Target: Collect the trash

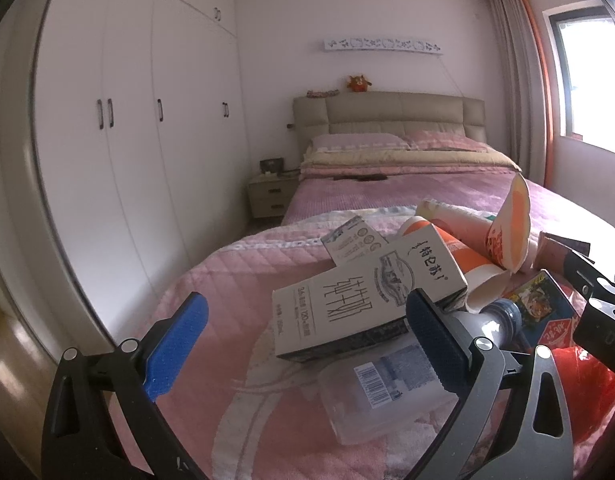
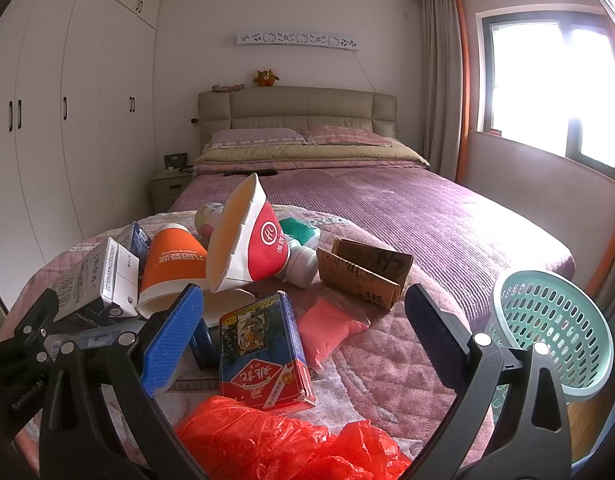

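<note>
Bedroom with white wardrobe (image 1: 139,120) along the left wall, window (image 2: 555,84) on the right, padded headboard (image 2: 297,110) at the far end. Trash lies in a loose pile on the pink quilt at the foot of the bed (image 2: 427,216).

Left hand-held gripper (image 1: 307,344): jaws spread wide, nothing between the blue pads (image 1: 175,344). Right pad sits just in front of the milk carton (image 1: 363,304) and over a clear plastic bottle (image 1: 383,384) lying on its side (barcode label up, dark cap toward the right). Carton rests partly on the bottle.

Right hand-held gripper (image 2: 299,328): also open — holding nothing. Between its fingers lies a blue box with a tiger picture (image 2: 263,352), flat on the quilt, with a pink packet (image 2: 327,332) just beside it to the right.

Behind these:
- orange paper cup (image 2: 171,268) on its side, mouth toward the camera
- red-and-white paper bowl (image 2: 247,240) tilted on its edge, leaning on the pile
- folded brown cardboard (image 2: 363,272) to the right
- white bottle (image 2: 303,264) between bowl and cardboard

Red plastic bag (image 2: 291,444) is crumpled at the near edge, touching the tiger box. Green perforated basket (image 2: 555,332) stands off the bed's right corner — apart from the pile.
</note>
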Motion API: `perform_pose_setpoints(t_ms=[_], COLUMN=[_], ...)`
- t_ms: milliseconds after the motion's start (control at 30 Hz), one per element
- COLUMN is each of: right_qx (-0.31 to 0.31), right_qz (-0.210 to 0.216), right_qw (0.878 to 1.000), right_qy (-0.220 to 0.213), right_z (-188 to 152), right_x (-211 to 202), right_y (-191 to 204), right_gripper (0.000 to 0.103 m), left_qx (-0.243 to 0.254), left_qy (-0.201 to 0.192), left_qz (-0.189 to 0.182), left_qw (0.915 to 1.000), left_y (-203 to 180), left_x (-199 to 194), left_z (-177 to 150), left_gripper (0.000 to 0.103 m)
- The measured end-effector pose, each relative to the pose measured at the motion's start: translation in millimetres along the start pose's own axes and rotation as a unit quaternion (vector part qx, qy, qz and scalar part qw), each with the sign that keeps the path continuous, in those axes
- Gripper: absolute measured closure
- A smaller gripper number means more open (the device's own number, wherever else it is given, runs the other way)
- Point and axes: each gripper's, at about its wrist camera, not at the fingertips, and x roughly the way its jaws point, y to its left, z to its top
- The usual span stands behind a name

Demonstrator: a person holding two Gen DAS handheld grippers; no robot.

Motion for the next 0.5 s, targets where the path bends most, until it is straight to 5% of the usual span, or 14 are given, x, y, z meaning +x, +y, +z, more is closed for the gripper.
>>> perform_pose_setpoints(t_ms=[500], right_qx=[-0.001], right_qz=[-0.001], right_qw=[1.0], right_qy=[0.0], right_z=[0.1], right_x=[-0.2], right_y=[2.1], right_gripper=[0.007], left_qx=[0.001], left_qy=[-0.002], left_qz=[-0.004], left_qw=[1.0], left_y=[-4.2], left_x=[-2.8], left_z=[-0.8], left_gripper=[0.007])
